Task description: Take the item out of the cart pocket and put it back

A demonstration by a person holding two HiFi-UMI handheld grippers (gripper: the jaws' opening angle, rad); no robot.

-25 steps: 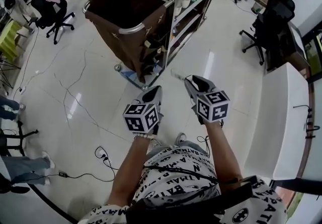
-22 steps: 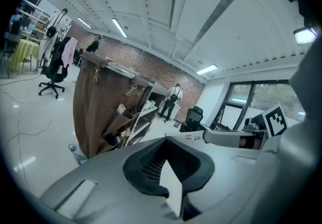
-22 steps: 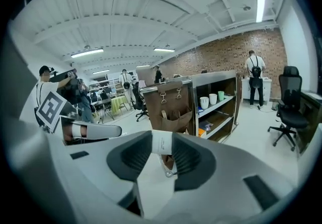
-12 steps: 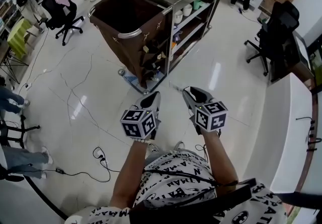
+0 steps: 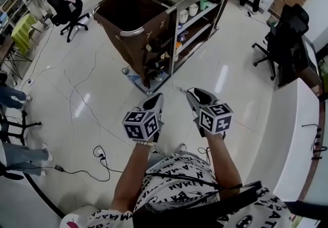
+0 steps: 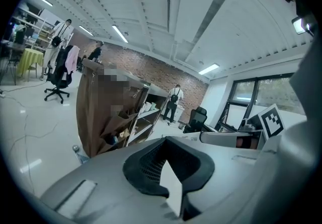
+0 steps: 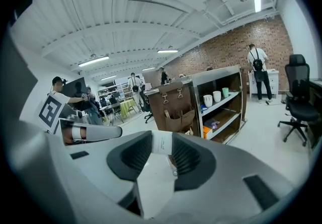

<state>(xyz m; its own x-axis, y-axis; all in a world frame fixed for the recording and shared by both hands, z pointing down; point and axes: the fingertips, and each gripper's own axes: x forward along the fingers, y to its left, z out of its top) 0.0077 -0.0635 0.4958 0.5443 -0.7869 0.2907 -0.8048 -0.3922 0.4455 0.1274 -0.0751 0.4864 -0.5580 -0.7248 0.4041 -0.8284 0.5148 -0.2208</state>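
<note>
A small white paper packet (image 7: 161, 143) is pinched upright between the dark pads of my right gripper (image 7: 162, 153). In the head view the same packet (image 5: 180, 89) pokes out past the right gripper (image 5: 189, 94). My left gripper (image 5: 154, 104) is beside it at the same height, jaws shut with nothing in them (image 6: 165, 141). Ahead stands the housekeeping cart (image 5: 132, 31) with its brown bag. Its side pockets (image 7: 177, 117) face me, about a step away from both grippers.
The cart's steel shelves (image 5: 197, 14) carry cups and small goods. A white counter (image 5: 287, 119) runs along my right, with a black office chair (image 5: 279, 37) beyond it. Cables (image 5: 100, 155) lie on the floor at my left. People stand at the room's far side and left edge.
Both grippers keep their pose and the packet stays pinched in the right one. The head view has shifted, so the cart sits a little higher and further right.
</note>
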